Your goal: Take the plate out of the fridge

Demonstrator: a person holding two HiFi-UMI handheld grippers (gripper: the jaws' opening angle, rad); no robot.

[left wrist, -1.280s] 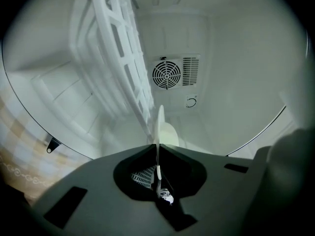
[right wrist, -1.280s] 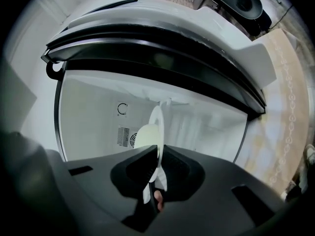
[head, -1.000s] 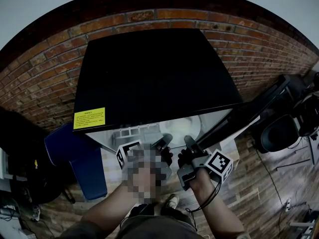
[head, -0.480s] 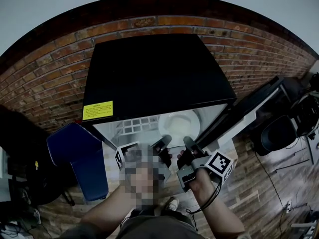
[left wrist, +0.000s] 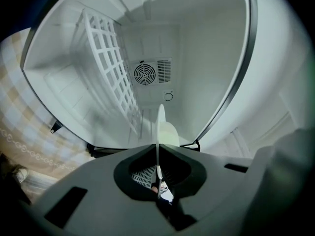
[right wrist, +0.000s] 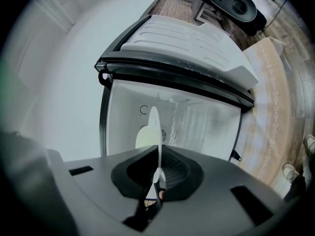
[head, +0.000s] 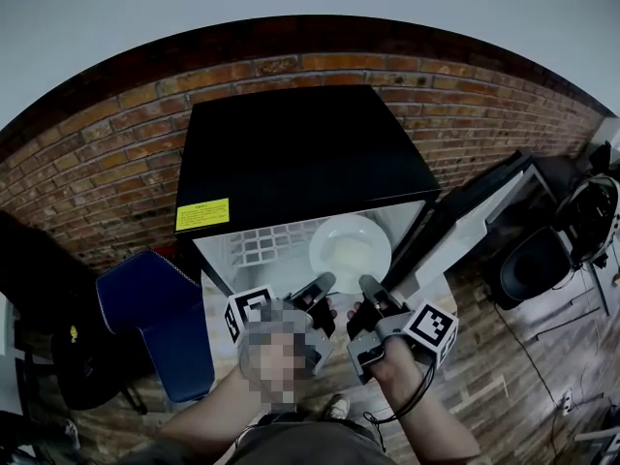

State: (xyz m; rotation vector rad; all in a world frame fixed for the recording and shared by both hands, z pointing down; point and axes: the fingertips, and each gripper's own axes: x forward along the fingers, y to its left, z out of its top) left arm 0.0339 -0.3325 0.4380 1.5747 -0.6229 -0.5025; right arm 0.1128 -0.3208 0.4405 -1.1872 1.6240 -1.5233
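Fridge (head: 300, 153): since we stand right over it, we see its black top and, below that, the white inside laid open toward us.
Door (head: 463, 223): swung wide to our right, which leaves the whole mouth free for both arms.
Shelf (head: 254, 250): a white grid showing at the left of the opening; the plate is just to the right of it.
Plate (head: 349, 244): white, round and level, at the mouth of the fridge on the right side. We judge it lifted and partway out, though we cannot tell whether it has cleared the shelf edge.
Left claw (head: 323, 281): clamped on the near rim, left of centre. In its own view the plate (left wrist: 158, 124) runs edge-on between the closed jaws.
Right claw (head: 367, 283): clamped on the same rim, just beside the left one, with the plate (right wrist: 154, 124) edge-on there too. We judge that two grips side by side keep a thin, flat dish from tipping.
Next: we judge that a steady pull toward us, with both claws kept level, is what remains.
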